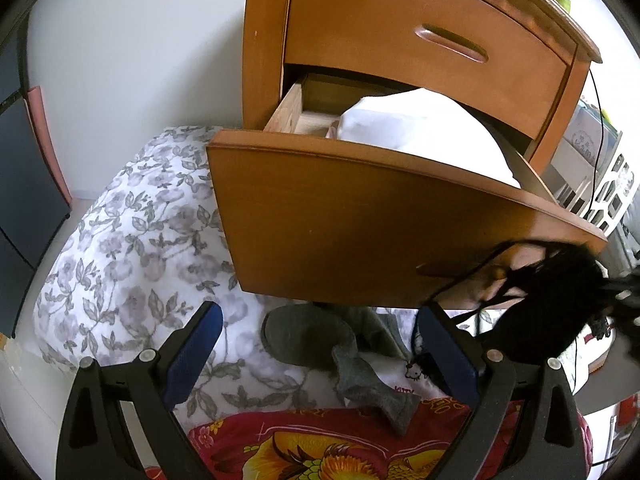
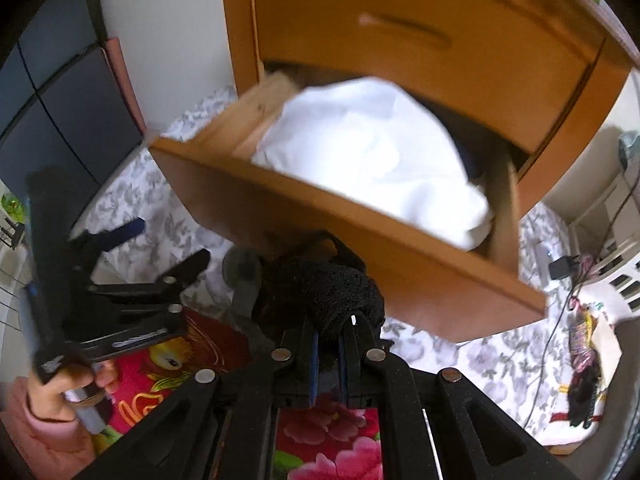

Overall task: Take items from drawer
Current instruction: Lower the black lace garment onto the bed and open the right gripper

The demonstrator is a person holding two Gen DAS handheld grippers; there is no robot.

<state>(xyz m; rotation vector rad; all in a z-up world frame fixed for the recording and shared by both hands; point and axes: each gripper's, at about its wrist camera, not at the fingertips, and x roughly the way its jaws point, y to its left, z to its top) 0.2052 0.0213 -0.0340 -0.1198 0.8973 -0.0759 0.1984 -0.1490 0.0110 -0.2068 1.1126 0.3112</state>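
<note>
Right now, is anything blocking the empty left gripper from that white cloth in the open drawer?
Yes. The drawer's wooden front panel stands between the open left gripper and the white cloth, so it would have to go up and over.

Orange-brown wooden drawer (image 1: pixel 360 216) heaped with white cloth (image 1: pixel 420 128). Below, grey-leaf floral print on white bedding (image 1: pixel 132 232), a grey sock (image 1: pixel 360 376), red blanket (image 1: pixel 320 444) with golden motifs.

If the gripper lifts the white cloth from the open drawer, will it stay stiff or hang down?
The white cloth looks soft and will probably droop, because it lies in rounded folds. It seems light, but it bulges above the drawer front, so it may catch on the rim.
</note>
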